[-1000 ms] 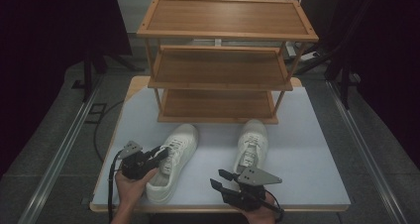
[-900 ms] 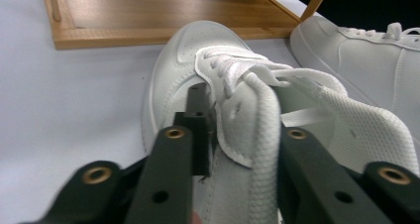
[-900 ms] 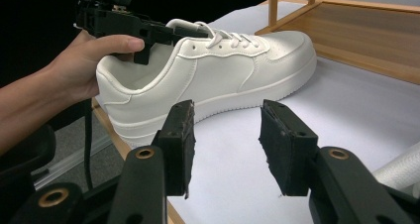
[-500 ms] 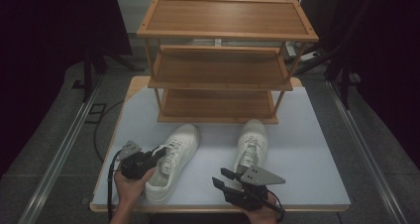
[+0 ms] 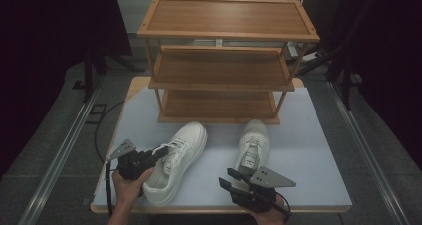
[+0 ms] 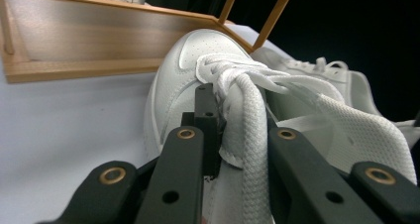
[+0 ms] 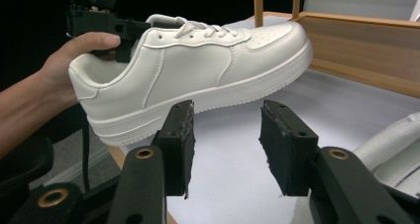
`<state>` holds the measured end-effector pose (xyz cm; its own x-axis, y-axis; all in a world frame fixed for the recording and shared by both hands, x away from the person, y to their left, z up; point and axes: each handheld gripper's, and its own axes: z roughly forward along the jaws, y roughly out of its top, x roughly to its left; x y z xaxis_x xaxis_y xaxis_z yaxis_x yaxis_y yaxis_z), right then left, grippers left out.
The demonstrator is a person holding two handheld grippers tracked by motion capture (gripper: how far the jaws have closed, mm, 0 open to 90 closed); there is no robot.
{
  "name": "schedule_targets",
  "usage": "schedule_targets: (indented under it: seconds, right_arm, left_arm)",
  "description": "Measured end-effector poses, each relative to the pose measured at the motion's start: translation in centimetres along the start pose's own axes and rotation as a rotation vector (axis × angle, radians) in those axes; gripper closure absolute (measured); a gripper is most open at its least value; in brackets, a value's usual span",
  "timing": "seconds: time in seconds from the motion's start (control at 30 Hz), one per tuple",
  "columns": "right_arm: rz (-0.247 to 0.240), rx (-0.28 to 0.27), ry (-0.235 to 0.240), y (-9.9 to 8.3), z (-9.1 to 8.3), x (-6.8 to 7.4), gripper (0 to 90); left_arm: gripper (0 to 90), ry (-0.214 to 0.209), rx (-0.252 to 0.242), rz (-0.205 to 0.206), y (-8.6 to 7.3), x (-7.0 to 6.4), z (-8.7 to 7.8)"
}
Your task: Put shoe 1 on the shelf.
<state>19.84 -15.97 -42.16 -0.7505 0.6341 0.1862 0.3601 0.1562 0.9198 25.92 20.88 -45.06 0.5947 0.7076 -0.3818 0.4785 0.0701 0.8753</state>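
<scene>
Two white sneakers lie on the table in front of a wooden shoe rack (image 5: 219, 68). My left gripper (image 5: 158, 154) is shut on the tongue and laces of the left sneaker (image 5: 181, 153); in the left gripper view the jaws (image 6: 237, 130) pinch the laces of that sneaker (image 6: 176, 85). In the right gripper view the same sneaker (image 7: 198, 70) hangs heel-up off the table, held by the left gripper (image 7: 101, 16). The right sneaker (image 5: 254, 145) rests flat. Just behind its heel my right gripper (image 5: 230, 177) stands open, pads (image 7: 179, 140) apart with nothing between them.
The rack has three bare shelves; its lowest shelf (image 5: 216, 105) faces the sneakers' toes. The table's front edge (image 5: 219, 207) runs under both hands. The right sneaker (image 7: 396, 144) lies at the right of the right gripper view. Dark floor surrounds the table.
The left sneaker has risen slightly at the heel in the left gripper's hold. The right gripper has shifted a little forward and to the right.
</scene>
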Motion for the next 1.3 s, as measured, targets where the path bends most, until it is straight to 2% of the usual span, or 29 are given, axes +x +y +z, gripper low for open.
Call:
schedule_targets:
  seconds: [0.2, 0.9, 1.3]
  right_arm:
    - [0.010, -0.019, -0.013, 0.2, -0.6, -0.4, 55.6]
    - [0.019, -0.038, -0.031, 0.4, -1.0, -0.8, 54.2]
    - [0.022, -0.042, -0.037, 0.4, -1.1, -0.9, 53.6]
  left_arm:
    - [82.1, -0.032, -0.015, -0.006, 0.7, -0.6, 0.1]
    - [82.3, -0.080, -0.035, 0.005, 3.0, -2.2, 1.4]
    - [82.3, -0.118, -0.066, -0.019, 4.5, -3.0, 2.5]
